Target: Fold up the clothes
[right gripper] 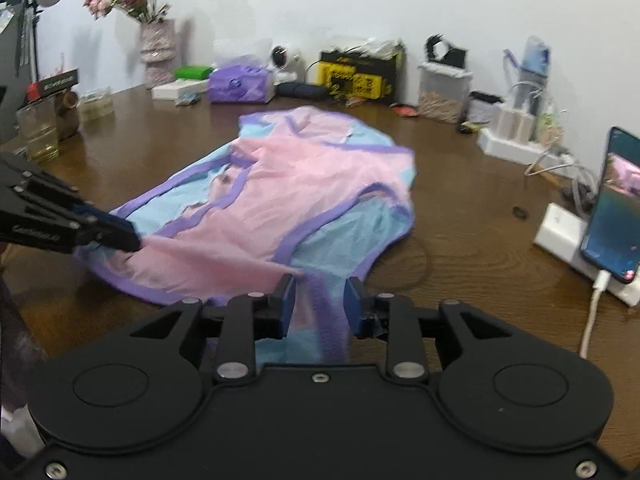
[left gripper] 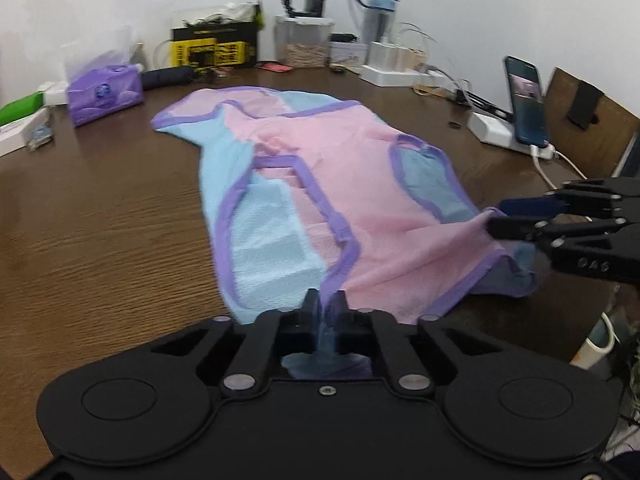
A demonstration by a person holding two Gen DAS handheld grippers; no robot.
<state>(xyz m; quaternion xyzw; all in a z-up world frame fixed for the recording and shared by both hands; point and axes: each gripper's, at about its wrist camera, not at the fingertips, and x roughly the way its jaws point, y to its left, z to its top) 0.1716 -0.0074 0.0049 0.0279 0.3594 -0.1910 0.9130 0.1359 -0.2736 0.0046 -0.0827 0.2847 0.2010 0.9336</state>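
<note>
On the dark wood-grain table [left gripper: 100, 208], which fills most of both views, a pink, light-blue and purple-trimmed garment [left gripper: 344, 184] lies spread flat from the near edge toward the far wall. Its far end reaches close to the clutter along the wall, and its near hem is lifted slightly off the table at two points.

The left gripper [left gripper: 325, 300] holds the near hem at the purple trim; its two fingers are pressed together with the cloth bunched between them. In the right wrist view the same gripper [right gripper: 134, 238] enters from the left, pinching the pink edge and pulling it taut.

The right gripper [right gripper: 320, 300] has its blue-padded fingers set somewhat apart, with a fold of purple and blue cloth running between them; in the left wrist view this gripper [left gripper: 494, 218] enters from the right with its tips closed tightly on the pink corner, which stretches toward it.

Along the far side stand a yellow-and-black box [left gripper: 216, 46], a purple tissue pack [left gripper: 105, 94] and a white power strip [left gripper: 400, 74]. A phone [left gripper: 526, 106] stands upright on a white stand to the right of the garment, well apart from it, with a white cable [right gripper: 596, 312] plugged into its lower end.
</note>
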